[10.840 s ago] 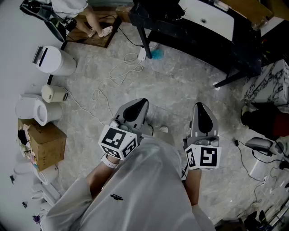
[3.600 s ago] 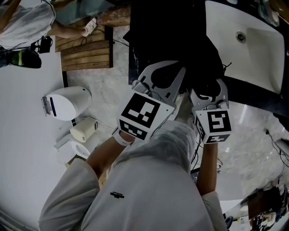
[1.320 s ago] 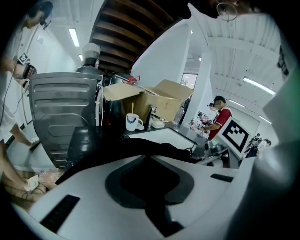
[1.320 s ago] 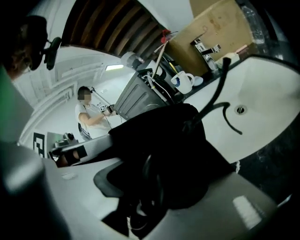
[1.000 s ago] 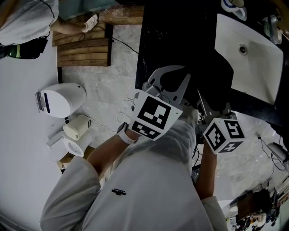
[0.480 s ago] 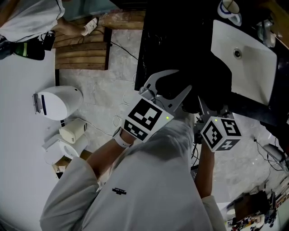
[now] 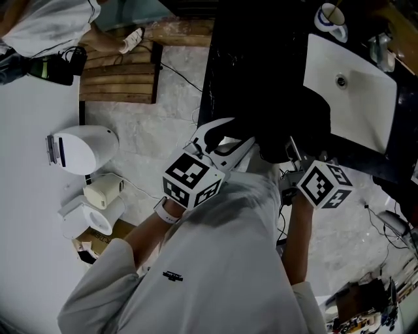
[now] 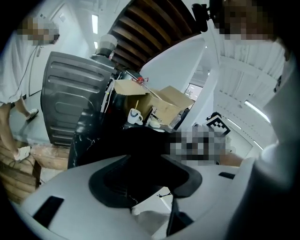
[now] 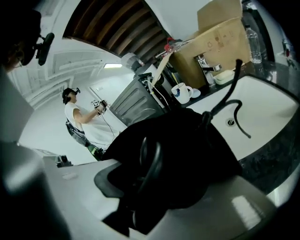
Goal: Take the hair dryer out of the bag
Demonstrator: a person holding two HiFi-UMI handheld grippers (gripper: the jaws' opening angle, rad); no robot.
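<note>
A black bag [image 7: 281, 111] lies slumped on the dark counter beside the white sink [image 7: 356, 98]. My right gripper [image 7: 294, 153] reaches into its near edge. In the right gripper view the bag [image 9: 192, 140] fills the space between the jaws of that gripper [image 9: 154, 187], which is shut on its fabric; a dark loop [image 9: 151, 161] sits there too. My left gripper [image 7: 232, 134] hangs just left of the bag, jaws opening with nothing between them. In the left gripper view the bag [image 8: 140, 143] lies beyond this gripper [image 8: 147, 180]. No hair dryer can be made out.
A mug [image 7: 328, 16] stands at the sink's far end, with a cardboard box [image 8: 159, 103] behind it. White appliances [image 7: 78, 149] and a wooden pallet [image 7: 117, 72] sit on the floor at left. Another person [image 9: 77, 117] stands farther off. Cables [image 7: 385, 222] lie at right.
My left gripper has let go, its jaws spreading, and has drawn back down and left away from the bag while rolling. The right gripper has stayed at the bag.
</note>
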